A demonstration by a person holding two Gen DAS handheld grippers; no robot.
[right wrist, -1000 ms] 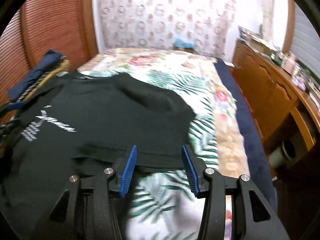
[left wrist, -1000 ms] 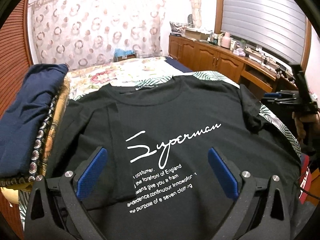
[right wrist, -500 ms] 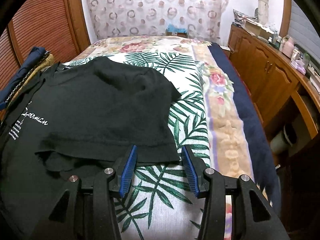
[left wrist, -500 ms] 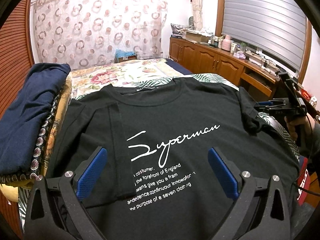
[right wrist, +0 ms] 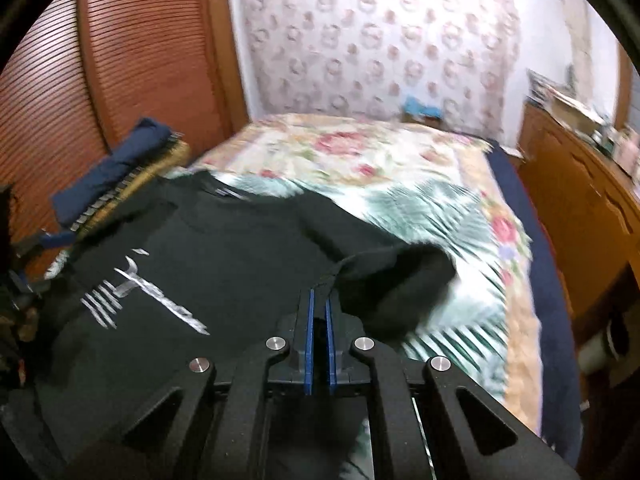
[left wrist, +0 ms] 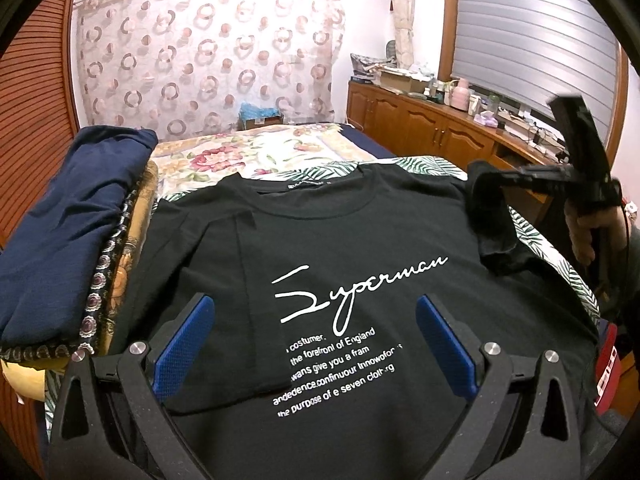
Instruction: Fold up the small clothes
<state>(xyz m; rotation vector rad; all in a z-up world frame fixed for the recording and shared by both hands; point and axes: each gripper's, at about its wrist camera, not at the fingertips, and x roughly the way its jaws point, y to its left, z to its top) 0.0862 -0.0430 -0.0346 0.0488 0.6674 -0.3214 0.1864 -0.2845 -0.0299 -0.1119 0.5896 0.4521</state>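
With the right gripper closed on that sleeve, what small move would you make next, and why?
Probably carry the sleeve inward over the T-shirt chest. The right gripper is shut on its edge and has it raised, while the opposite side already lies folded in; the left gripper hangs open.

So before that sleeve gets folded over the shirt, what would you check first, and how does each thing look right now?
1. Right gripper shut on the sleeve: ok, its blue pads are together with black cloth pinched at the tips.
2. Sleeve lifted off the bed: ok, it hangs from the gripper in the left wrist view.
3. Black T-shirt lying flat, print up: ok.
4. Opposite side already folded in: ok, a straight fold edge runs down that side.
5. Left gripper free: ok, its jaws stand wide open above the shirt, holding nothing.
6. How much cloth is caught in the grip: cannot tell, the right wrist view is blurred.
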